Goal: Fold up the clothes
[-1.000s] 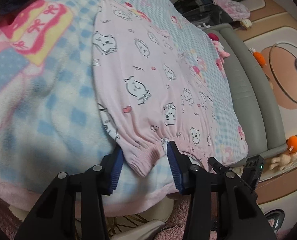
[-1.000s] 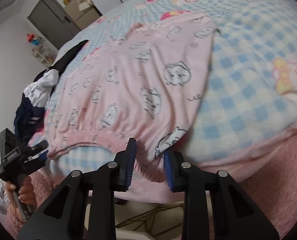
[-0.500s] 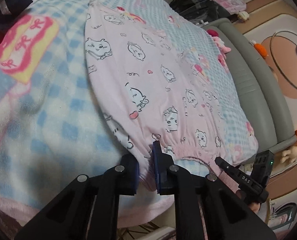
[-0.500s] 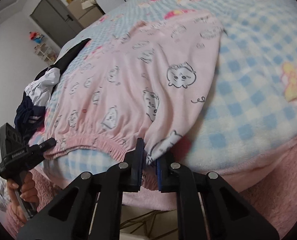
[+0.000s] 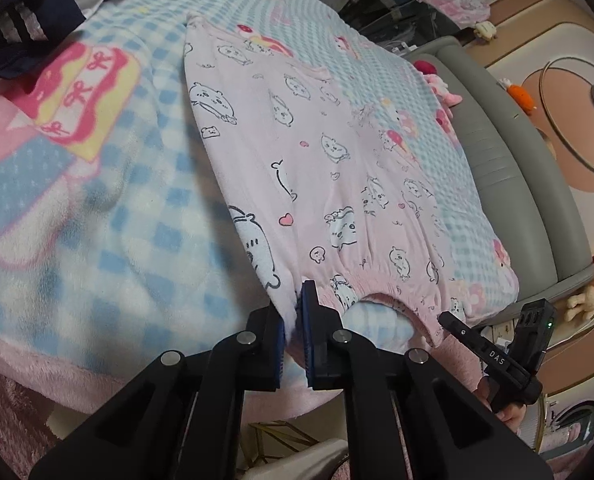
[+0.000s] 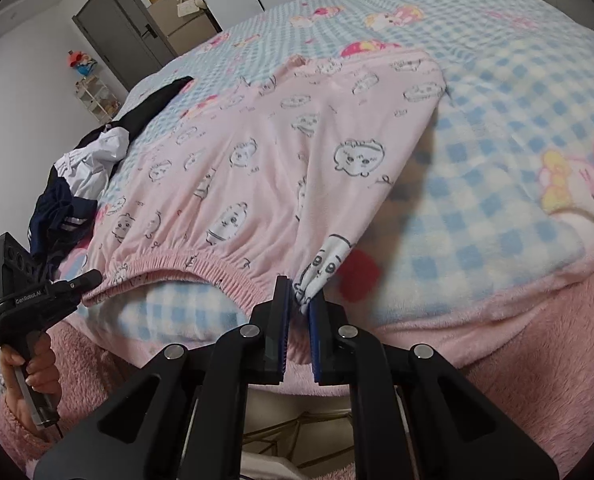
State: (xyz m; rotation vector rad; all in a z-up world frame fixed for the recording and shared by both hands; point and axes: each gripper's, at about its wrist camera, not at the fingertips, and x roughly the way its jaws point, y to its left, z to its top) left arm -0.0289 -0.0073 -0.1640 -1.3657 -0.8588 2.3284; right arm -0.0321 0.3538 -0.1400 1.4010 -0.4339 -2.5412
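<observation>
The bed (image 5: 97, 208) fills both views, covered by a plush fleece blanket (image 6: 497, 184) in blue-and-white check with pink cartoon patches and a fuzzy pink border. Spread across it lies the garment I am folding, a pair of soft pink pyjama bottoms (image 5: 317, 152) printed with little outlined animal faces. They lie fairly flat, legs running away from me, and the gathered elastic waistband (image 6: 201, 262) faces me at the bed's near edge, arching up off the blanket in the middle.

I have both ends of that waistband. My left gripper (image 5: 293, 332) is closed on the left corner, fleece pinched between the blue pads, and my right gripper (image 6: 297, 312) is clamped on the right corner in the same way. In each view the other gripper shows at the far end of the band.

I judge this to be the grasp ahead of a fold, or a hold to straighten the cloth; the pictures do not settle which. Whichever fold follows, I need both corners to travel together at equal height, with the band kept taut so the fleece does not sag or bunch, and an even edge laid down.

A heap of dark navy and white clothes (image 6: 81, 184) sits further up the bed, apart from the bottoms.
</observation>
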